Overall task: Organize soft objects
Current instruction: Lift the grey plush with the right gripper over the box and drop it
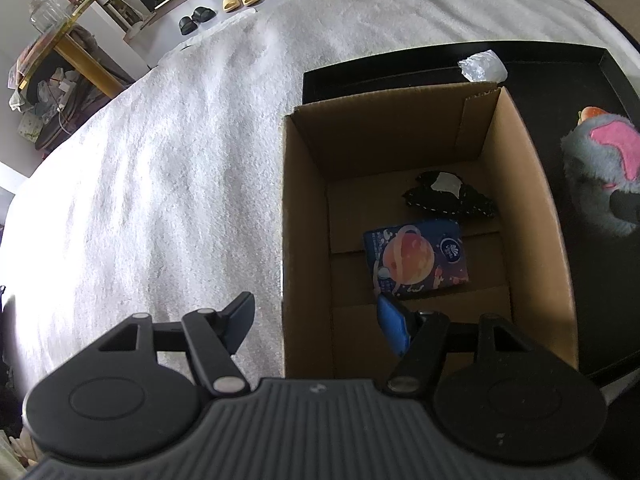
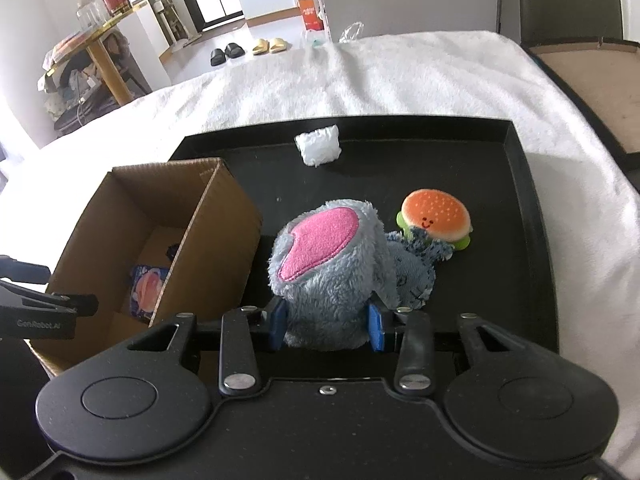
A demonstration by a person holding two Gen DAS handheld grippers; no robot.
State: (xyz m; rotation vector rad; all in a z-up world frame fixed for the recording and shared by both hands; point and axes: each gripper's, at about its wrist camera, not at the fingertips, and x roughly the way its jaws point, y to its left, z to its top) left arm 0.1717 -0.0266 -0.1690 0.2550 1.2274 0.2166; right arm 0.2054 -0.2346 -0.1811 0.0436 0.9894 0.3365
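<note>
My right gripper (image 2: 327, 324) is shut on a grey plush toy (image 2: 332, 256) with a pink ear, its blue pads pressing into the fur on both sides. The toy shows at the right edge (image 1: 600, 168) of the left wrist view. An open cardboard box (image 1: 520, 208) stands on the left part of a black tray (image 2: 520, 240). It holds a blue tissue pack (image 1: 420, 256) with a planet picture and a black soft piece (image 1: 448, 196). My left gripper (image 1: 320, 326) is open and straddles the box's left wall, one finger outside and one inside.
Behind the plush toy lie a denim soft toy (image 2: 416, 276) and a burger plush (image 2: 436, 220). A white crumpled wad (image 2: 319, 145) sits at the tray's far edge. A white fluffy blanket (image 1: 180, 160) lies under the tray. Slippers (image 2: 248, 50) are on the floor beyond.
</note>
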